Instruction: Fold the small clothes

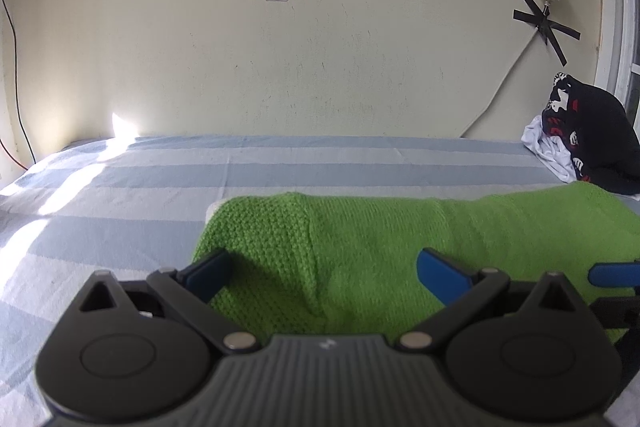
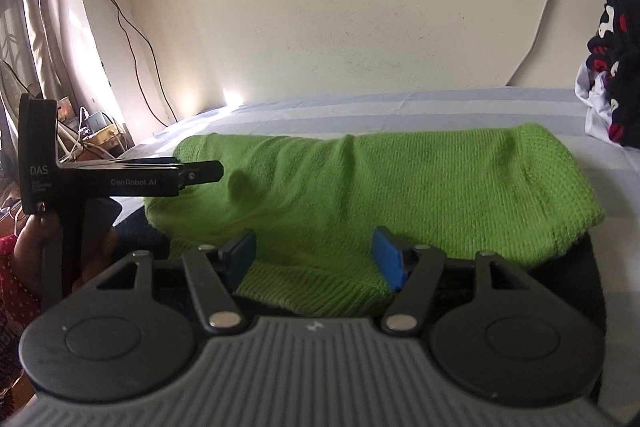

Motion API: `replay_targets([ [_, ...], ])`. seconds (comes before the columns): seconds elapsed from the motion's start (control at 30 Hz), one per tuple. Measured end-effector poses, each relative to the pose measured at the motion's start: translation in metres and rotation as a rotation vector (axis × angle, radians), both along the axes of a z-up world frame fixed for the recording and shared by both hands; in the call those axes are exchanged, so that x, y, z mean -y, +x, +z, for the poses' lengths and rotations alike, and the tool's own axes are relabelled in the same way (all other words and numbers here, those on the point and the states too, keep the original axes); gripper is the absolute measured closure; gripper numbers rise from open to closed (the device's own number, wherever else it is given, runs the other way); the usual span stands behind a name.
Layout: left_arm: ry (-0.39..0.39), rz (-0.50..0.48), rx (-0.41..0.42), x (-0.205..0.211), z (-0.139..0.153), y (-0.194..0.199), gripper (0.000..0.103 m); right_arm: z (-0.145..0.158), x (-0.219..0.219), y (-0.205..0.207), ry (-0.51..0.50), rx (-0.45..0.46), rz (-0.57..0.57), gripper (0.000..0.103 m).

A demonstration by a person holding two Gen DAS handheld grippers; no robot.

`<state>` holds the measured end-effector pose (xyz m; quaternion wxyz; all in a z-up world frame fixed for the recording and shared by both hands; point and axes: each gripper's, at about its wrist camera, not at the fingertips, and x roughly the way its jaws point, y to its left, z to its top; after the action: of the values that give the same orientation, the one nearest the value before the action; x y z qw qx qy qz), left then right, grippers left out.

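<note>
A green knitted garment [image 1: 380,239] lies folded in a long band across the striped bed sheet [image 1: 120,211]; it also shows in the right wrist view [image 2: 380,183]. My left gripper [image 1: 324,271] is open, its blue-padded fingers spread over the garment's left end, nothing between them. My right gripper [image 2: 316,257] is open over the garment's near ribbed edge. The left gripper shows from the side in the right wrist view [image 2: 200,173], at the garment's left end. A blue finger [image 1: 614,275] of the right gripper shows at the left wrist view's right edge.
A pile of black patterned and white clothes [image 1: 580,135] sits on the bed at the far right, also in the right wrist view [image 2: 612,75]. The wall [image 1: 280,47] stands behind the bed. Cables and clutter [image 2: 92,135] lie past the bed's left side.
</note>
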<state>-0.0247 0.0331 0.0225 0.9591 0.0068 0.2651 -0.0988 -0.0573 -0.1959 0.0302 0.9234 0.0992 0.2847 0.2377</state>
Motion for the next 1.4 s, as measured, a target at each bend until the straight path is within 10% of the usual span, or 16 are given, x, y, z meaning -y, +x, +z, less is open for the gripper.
replay_targets([
  [1.4, -0.003, -0.010, 0.006, 0.0014, 0.0017, -0.0035, 0.000, -0.0005, -0.0084, -0.0043, -0.066, 0.035, 0.027, 0.022],
])
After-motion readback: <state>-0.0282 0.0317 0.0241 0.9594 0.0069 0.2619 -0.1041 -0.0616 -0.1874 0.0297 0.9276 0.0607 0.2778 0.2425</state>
